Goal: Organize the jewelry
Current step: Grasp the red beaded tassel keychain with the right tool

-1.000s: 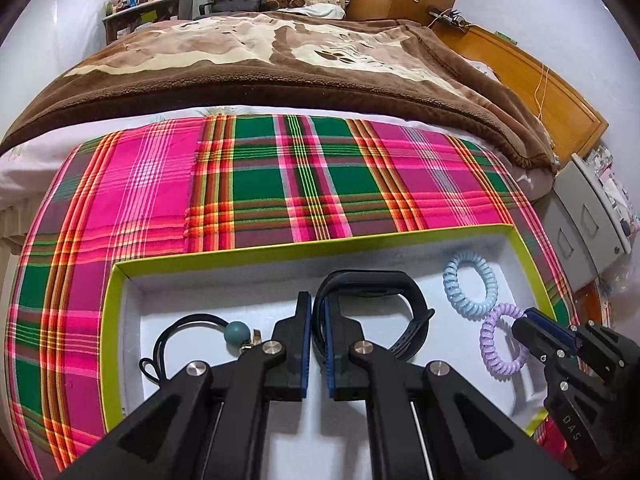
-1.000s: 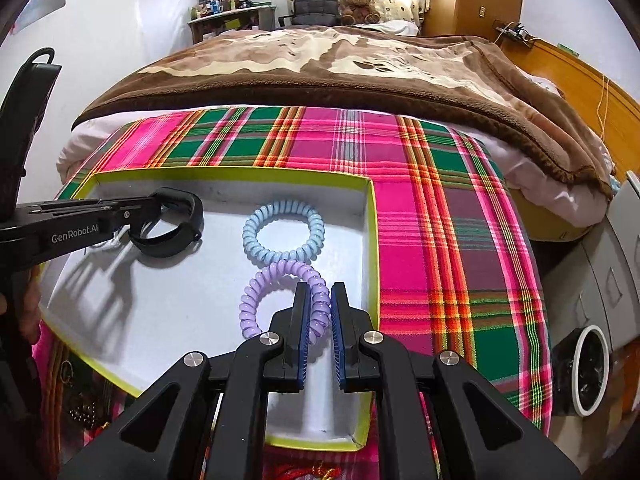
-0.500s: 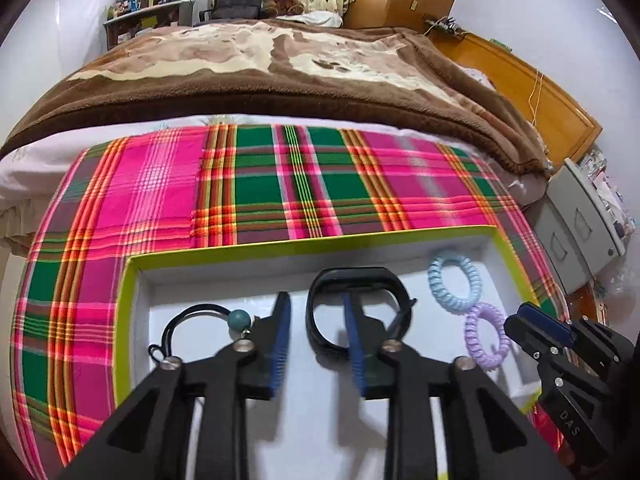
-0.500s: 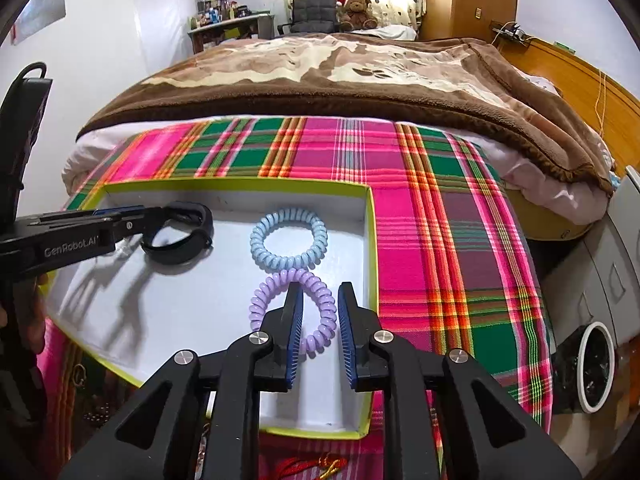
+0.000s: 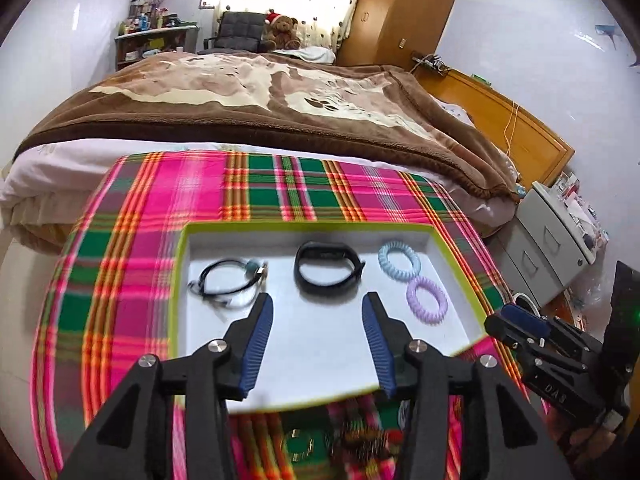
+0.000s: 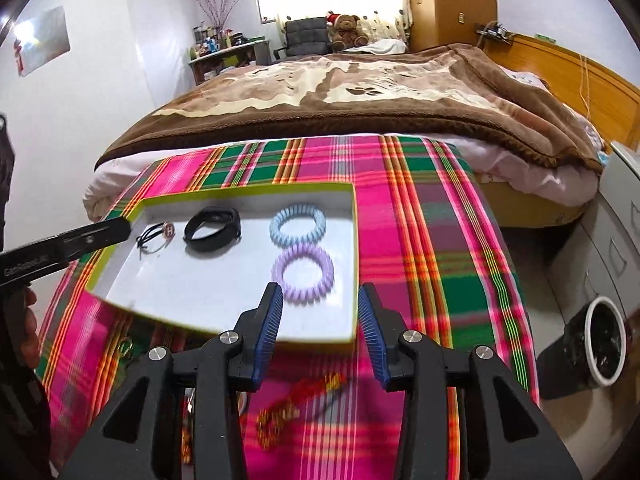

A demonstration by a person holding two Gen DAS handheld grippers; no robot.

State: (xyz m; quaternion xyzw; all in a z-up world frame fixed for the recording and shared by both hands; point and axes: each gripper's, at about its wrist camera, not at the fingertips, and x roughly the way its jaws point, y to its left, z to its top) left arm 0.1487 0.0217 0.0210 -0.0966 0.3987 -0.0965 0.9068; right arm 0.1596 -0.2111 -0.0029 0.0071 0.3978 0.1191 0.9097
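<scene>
A white tray with a lime-green rim (image 5: 304,227) (image 6: 248,194) lies on the plaid cloth. In it, left to right: a black cord bracelet with a teal bead (image 5: 228,280) (image 6: 154,238), a black wristband (image 5: 326,270) (image 6: 212,230), a blue spiral hair tie (image 5: 399,260) (image 6: 298,225) and a purple spiral hair tie (image 5: 426,300) (image 6: 303,274). My left gripper (image 5: 317,300) is open and empty above the tray's near part. My right gripper (image 6: 319,290) is open and empty just short of the purple tie, and shows at the right in the left wrist view (image 5: 520,320).
The pink and green plaid cloth (image 5: 280,184) covers the bed's foot, with a brown blanket (image 5: 260,100) beyond. Loose red and gold jewelry (image 6: 300,400) lies blurred on the cloth near the tray's front edge. A grey drawer cabinet (image 5: 552,232) and a bin (image 6: 604,344) stand at the right.
Both grippers opened wide and pulled back and up from the tray. The left let go of the black wristband and the right let go of the purple hair tie; both lie in the tray.
</scene>
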